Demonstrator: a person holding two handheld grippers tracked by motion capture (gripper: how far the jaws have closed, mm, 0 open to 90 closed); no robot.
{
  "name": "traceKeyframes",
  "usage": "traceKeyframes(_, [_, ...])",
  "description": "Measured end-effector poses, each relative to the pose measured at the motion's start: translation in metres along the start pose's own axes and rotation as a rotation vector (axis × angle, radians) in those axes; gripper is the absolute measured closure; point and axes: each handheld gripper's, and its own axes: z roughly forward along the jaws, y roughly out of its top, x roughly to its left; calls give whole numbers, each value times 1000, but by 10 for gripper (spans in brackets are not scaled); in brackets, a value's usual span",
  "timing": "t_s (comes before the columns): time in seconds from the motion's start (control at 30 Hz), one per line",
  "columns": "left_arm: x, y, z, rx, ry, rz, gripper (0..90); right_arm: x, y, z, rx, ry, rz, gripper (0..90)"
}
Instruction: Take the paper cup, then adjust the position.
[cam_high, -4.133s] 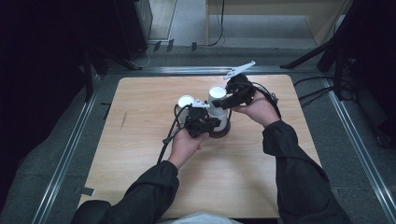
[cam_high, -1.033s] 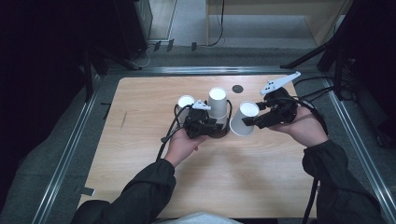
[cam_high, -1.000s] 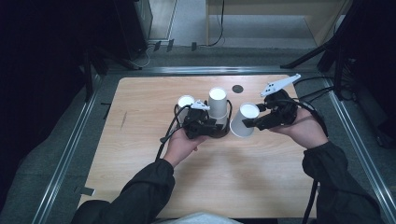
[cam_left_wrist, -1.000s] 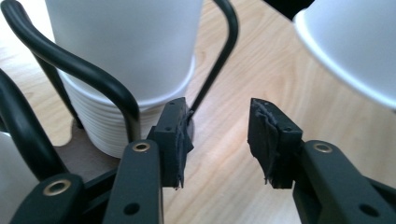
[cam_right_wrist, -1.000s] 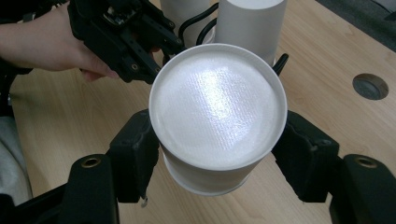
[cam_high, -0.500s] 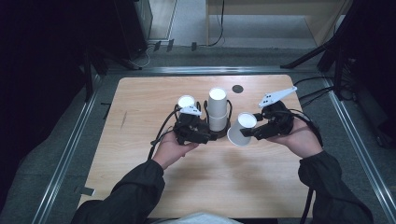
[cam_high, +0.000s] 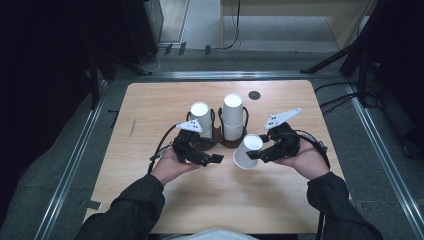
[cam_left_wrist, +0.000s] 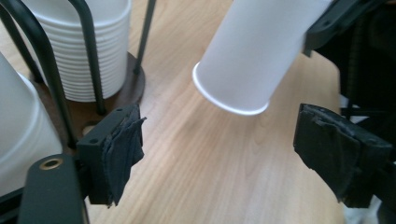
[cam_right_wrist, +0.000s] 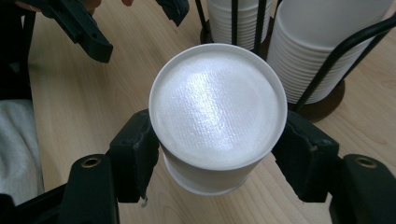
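One paper cup (cam_right_wrist: 217, 119) pinched by R gripper (cam_right_wrist: 218, 156); light, crushable, grip sidewall gently; L gripper (cam_left_wrist: 233, 149) jaws just spread, empty.

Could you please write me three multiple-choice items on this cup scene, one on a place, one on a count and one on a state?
1. Where is the rack on the table?
A. Near the middle
B. At the near left corner
C. Off the far edge

2. How many cup stacks stand in the rack?
A. One
B. Two
C. Four

3. What are the left gripper's jaws doing?
A. Clamping a cup
C. Gripping the rack
B. Standing open with nothing between them

Answers:
1. A, since the high view shows the rack mid-table, between the two hands.
2. B, since a left stack and a right stack stand side by side.
3. B, since the left gripper view shows bare wood between the jaws, which have just been opening; the single cup is in the right gripper.
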Motion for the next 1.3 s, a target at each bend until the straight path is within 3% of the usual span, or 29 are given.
traceKeyframes(0.17, [0, -5, -4, 6, -16, 5, 157, 5, -3, 13, -7, 34, 7, 348])
traceKeyframes(0.27, [-1, -8, -5, 25, -2, 35, 160, 9, -5, 21, -7, 51, 1, 348])
traceKeyframes(0.43, [-2, -14, -6, 20, -30, 43, 166, 13, -9, 28, -15, 74, -10, 348])
traceKeyframes(0.47, [-3, -15, -8, 17, -13, 62, 167, 12, -10, 30, -28, 80, -4, 348])
traceKeyframes(0.77, [4, -20, -11, 13, -15, 35, 143, 13, -9, 39, -26, 103, -26, 347])
traceKeyframes(1.0, [6, -24, -6, 35, -53, 17, 132, 18, -5, 46, -28, 140, -52, 347])
traceKeyframes(1.13, [-1, -23, -2, 43, -46, 67, 131, 21, -2, 46, -41, 153, -58, 347])
traceKeyframes(1.3, [-1, -27, 9, 92, -59, 87, 129, 25, 2, 44, -68, 181, -72, 347])
